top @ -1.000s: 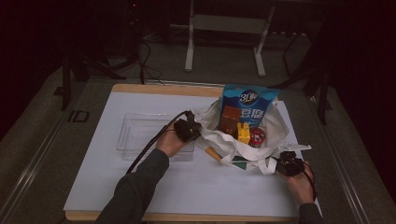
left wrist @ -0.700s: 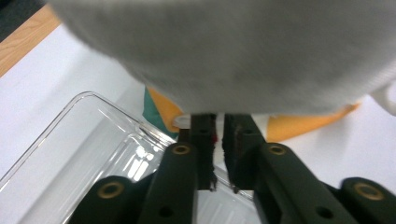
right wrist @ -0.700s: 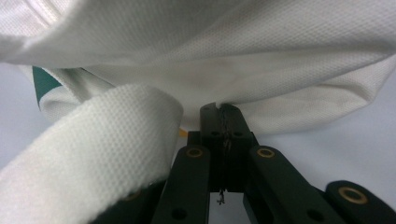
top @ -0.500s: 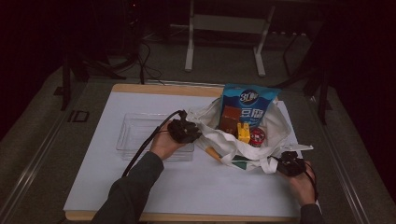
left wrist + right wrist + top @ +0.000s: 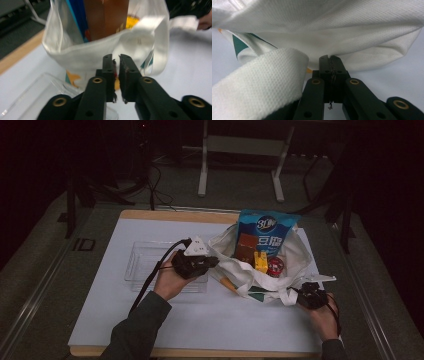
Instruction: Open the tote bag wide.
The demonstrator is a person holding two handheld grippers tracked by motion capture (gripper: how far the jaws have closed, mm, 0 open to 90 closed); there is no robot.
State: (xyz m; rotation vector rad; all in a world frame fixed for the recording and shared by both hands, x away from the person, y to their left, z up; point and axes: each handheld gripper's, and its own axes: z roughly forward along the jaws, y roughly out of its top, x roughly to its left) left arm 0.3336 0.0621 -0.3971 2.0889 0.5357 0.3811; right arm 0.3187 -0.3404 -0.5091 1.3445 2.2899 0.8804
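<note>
Since a second ago the left claw (image 5: 212,261) has crept a little toward nine o'clock along the bag's edge, while the right claw (image 5: 299,293) has barely shifted. White bag (image 5: 295,262) sits right of centre on the bench (image 5: 100,285), its mouth open toward the person, holding a blue packet (image 5: 267,227) upright at twelve o'clock, a brown box (image 5: 246,246), a yellow item (image 5: 260,261) and a red item (image 5: 275,266). Left claw meets the bag's rim at nine o'clock; in the left gripper view its jaws stand nearly together with a thin gap, and whether cloth lies between them cannot be told. Right claw, at the bag's five o'clock corner, is pressed together on the bag cloth, with a woven strap (image 5: 259,82) draped just beside it. A clear tray (image 5: 145,260) lies under the left hand (image 5: 170,280).
</note>
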